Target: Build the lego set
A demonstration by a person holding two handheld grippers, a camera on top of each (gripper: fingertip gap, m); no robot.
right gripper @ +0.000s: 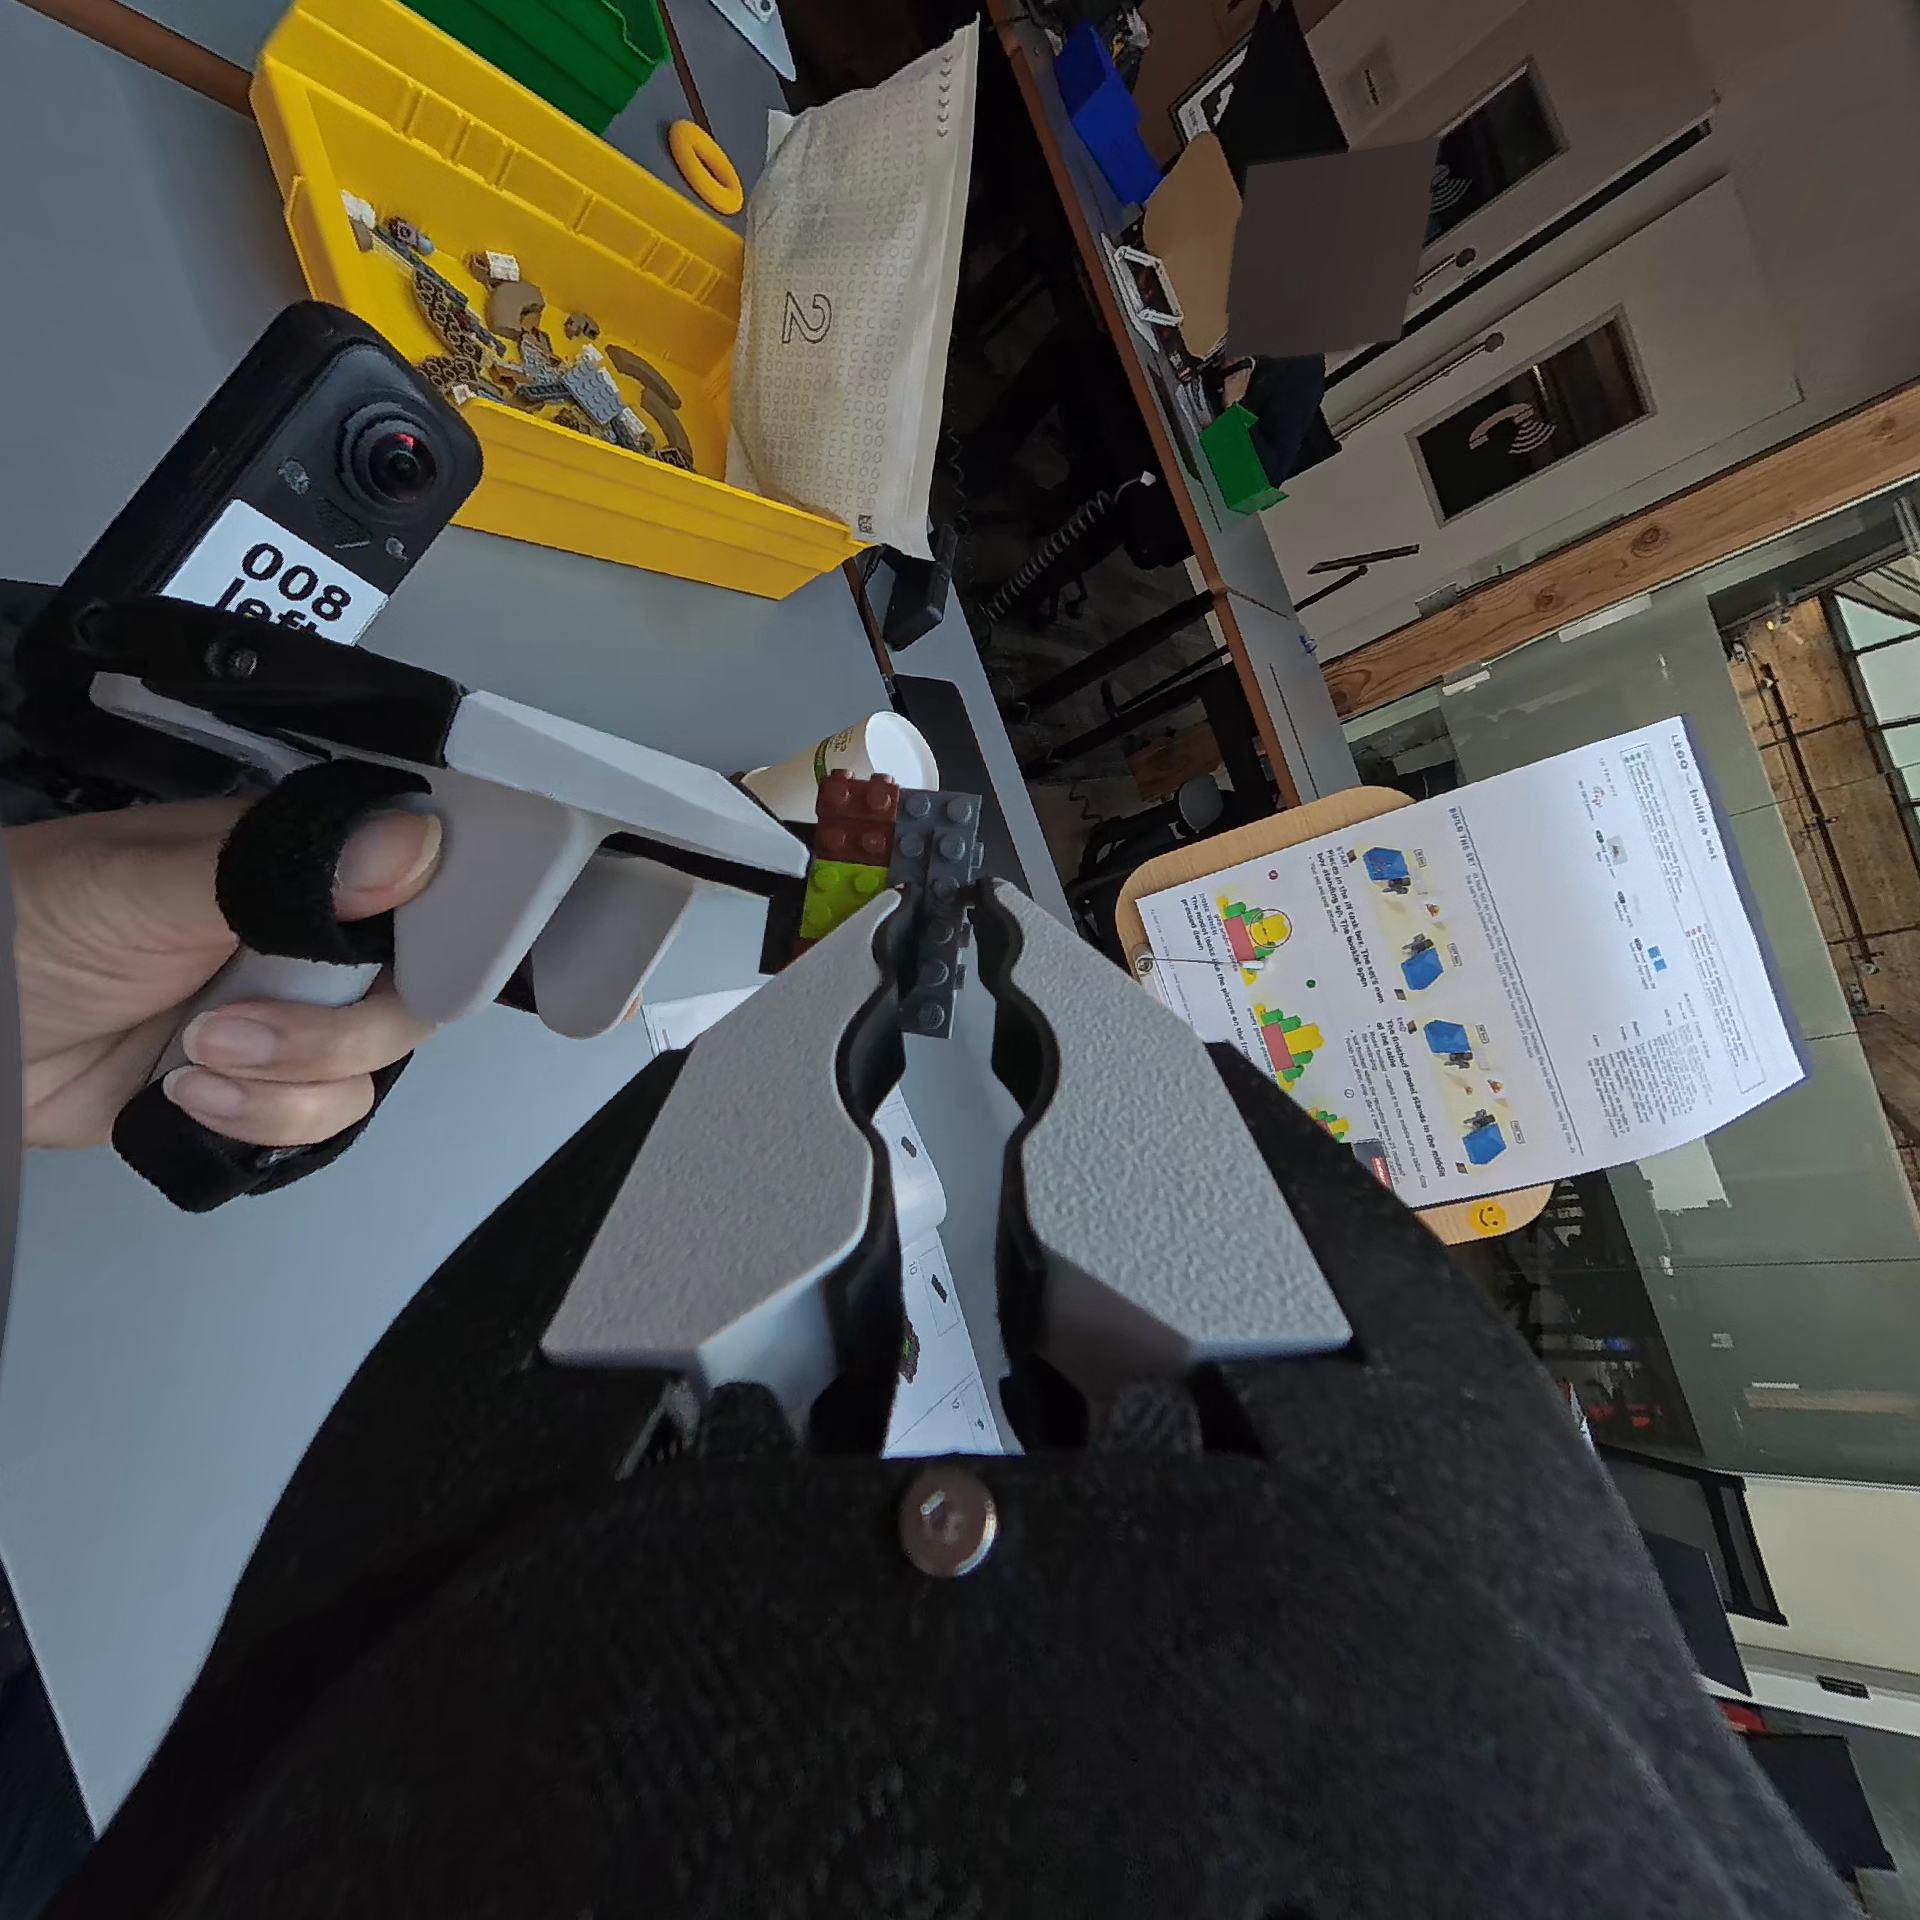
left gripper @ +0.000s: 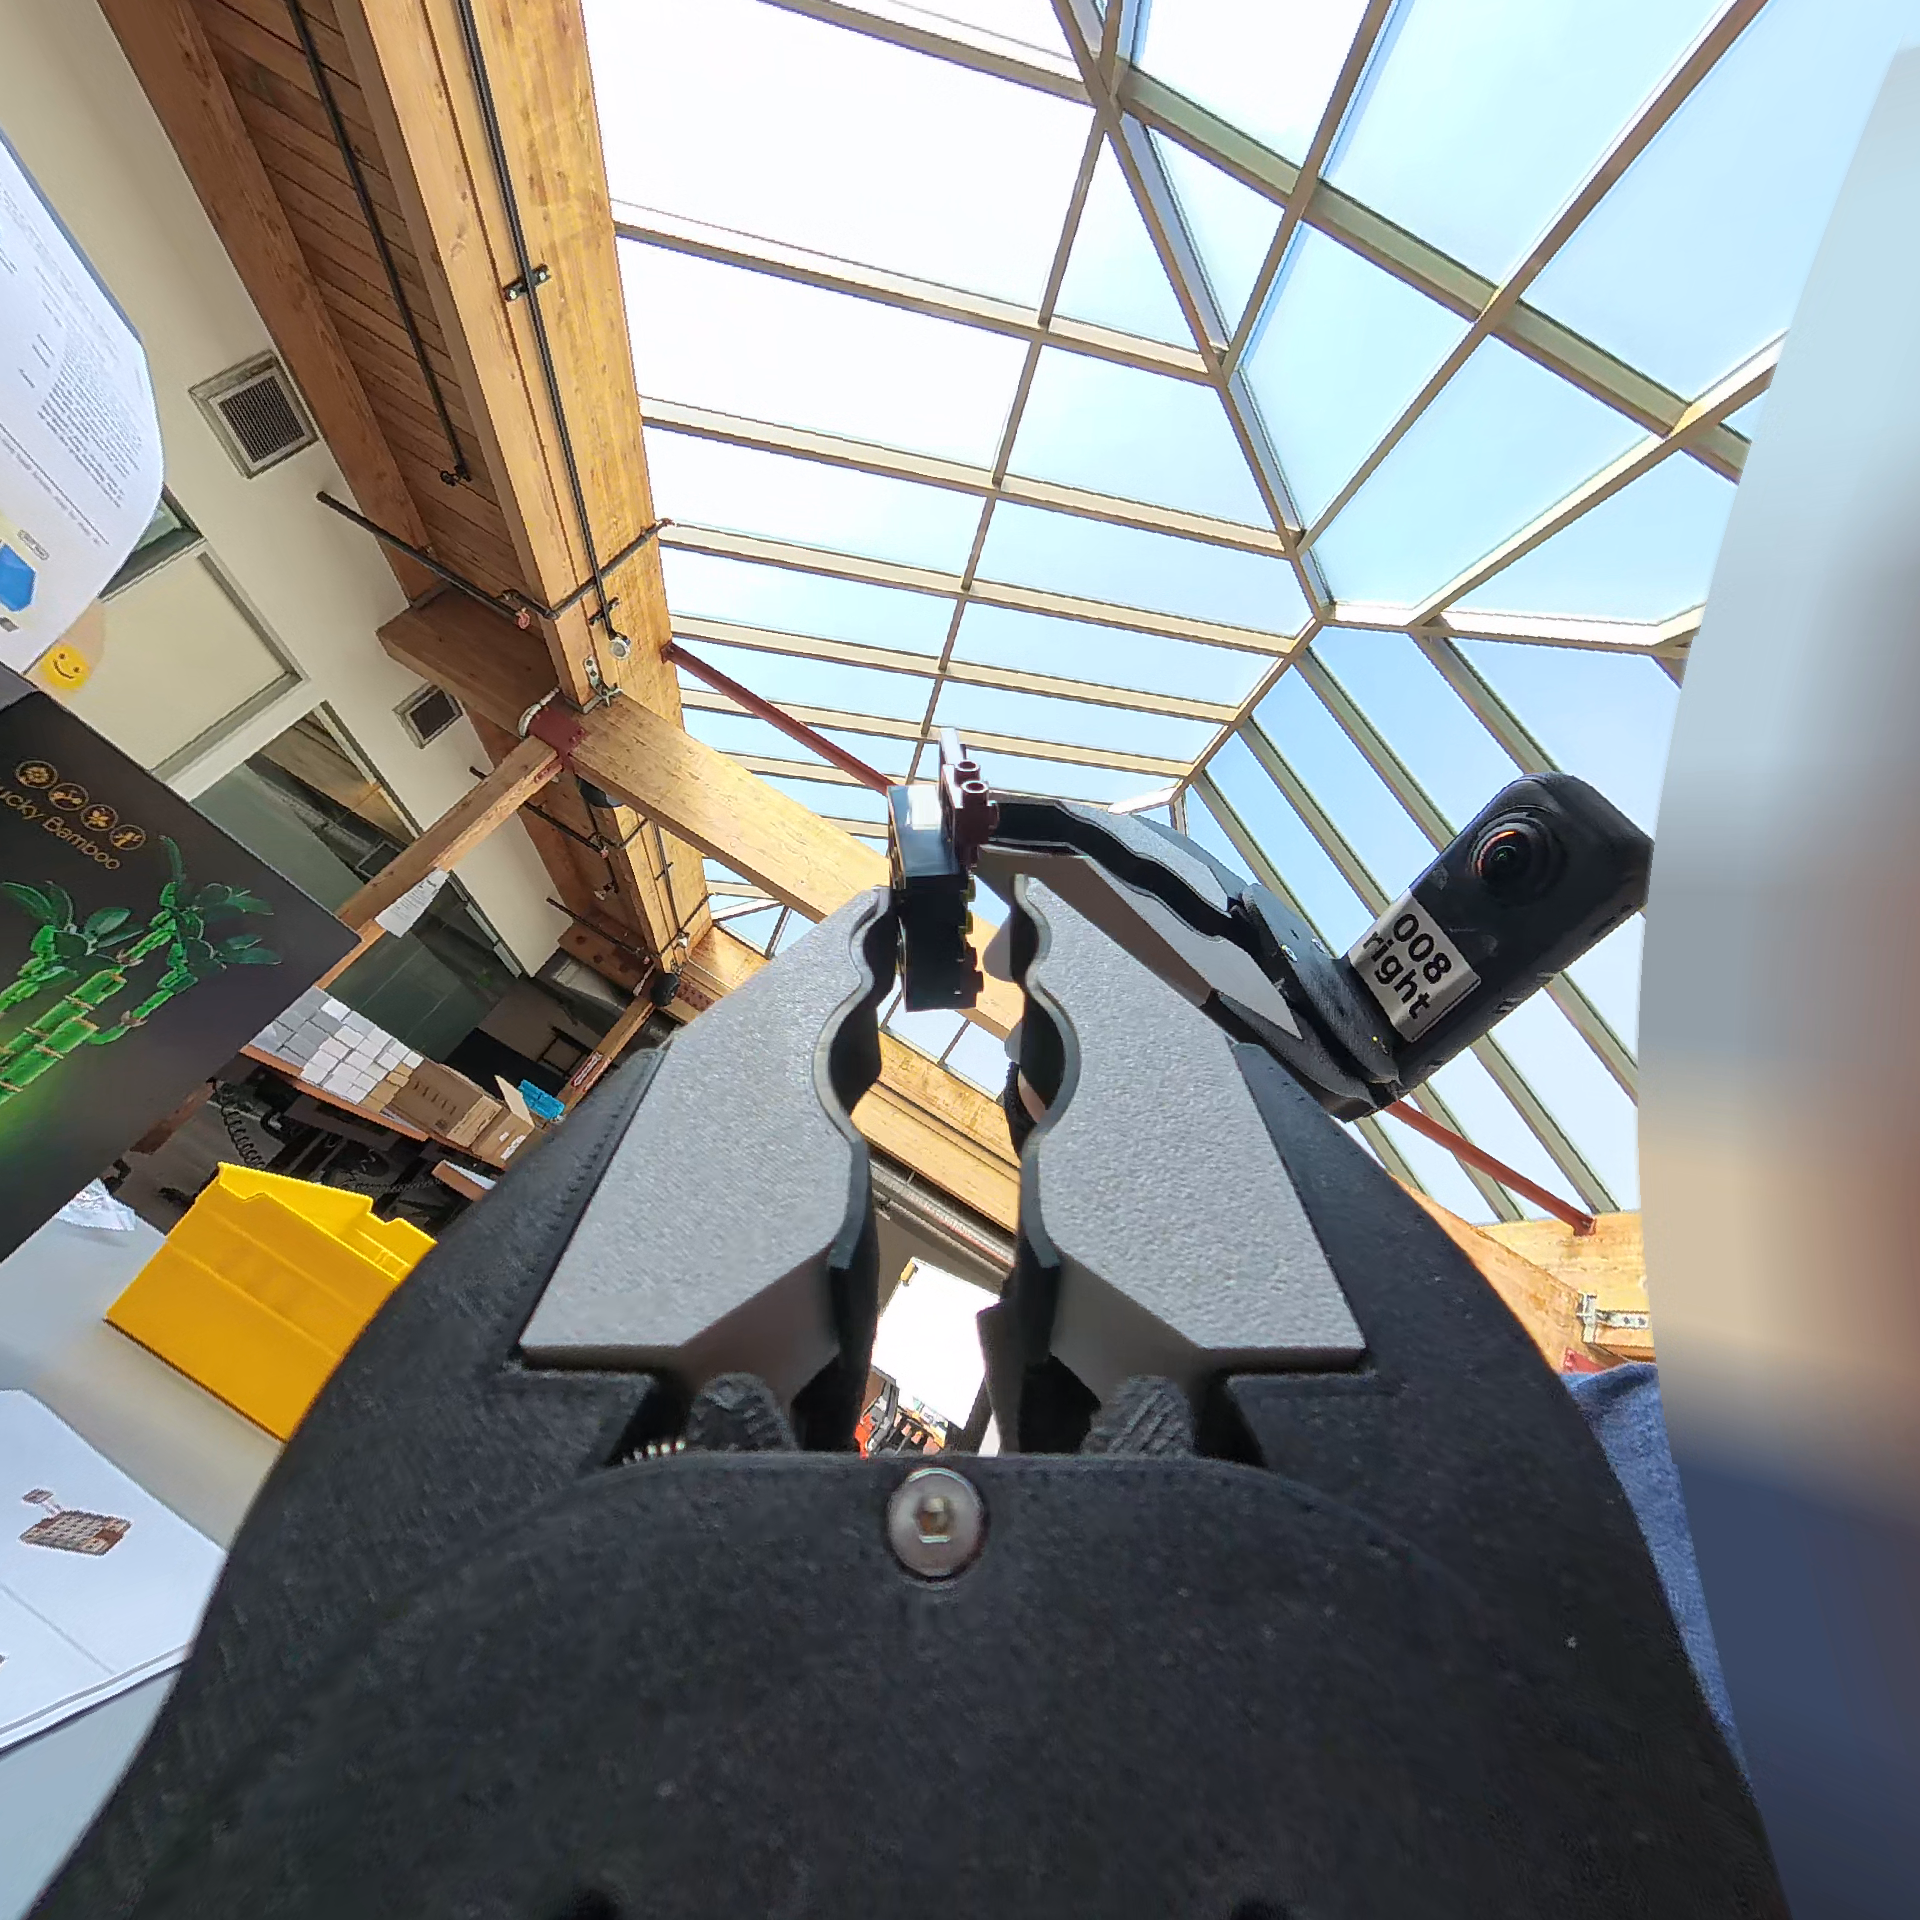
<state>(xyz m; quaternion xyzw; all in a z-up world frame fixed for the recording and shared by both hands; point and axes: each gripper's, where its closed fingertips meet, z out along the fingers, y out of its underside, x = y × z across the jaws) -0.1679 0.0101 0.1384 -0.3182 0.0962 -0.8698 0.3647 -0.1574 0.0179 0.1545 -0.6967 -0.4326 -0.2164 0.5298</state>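
1. Lego assembly (right gripper: 862, 868) is sitting up in the air above the grey tabletop (right gripper: 644, 665), caught between both sets of tongs. It's a little stack of reddish-brown and lime green bricks with a dark grey studded plate (right gripper: 940, 914) on one side.
2. Left tongs (left gripper: 940, 914) are pointing up at the skylight (left gripper: 1039, 416) and pinching the dark chunk of the assembly at their tips. In the right wrist view they're coming in from the left side of the assembly, and a hand (right gripper: 156, 966) with a black strap over the fingers is squeezing the grey handle.
3. Right tongs (right gripper: 935, 935) are clamping down on the dark grey plate, which is standing edge-on between the fingers. In the left wrist view they're reaching in from the right of the assembly, gripping a reddish-brown bit at its top.
4. Yellow bin (right gripper: 623, 499) is sitting on the tabletop behind the assembly, holding loose tan, grey and brown pieces. A white paper bag (right gripper: 862, 281) is leaning just beside it.
5. Paper cup (right gripper: 862, 753) is peeking out right behind the assembly.
6. Printed instruction sheet (right gripper: 1475, 977) on a wooden board is standing off to the right of the assembly.
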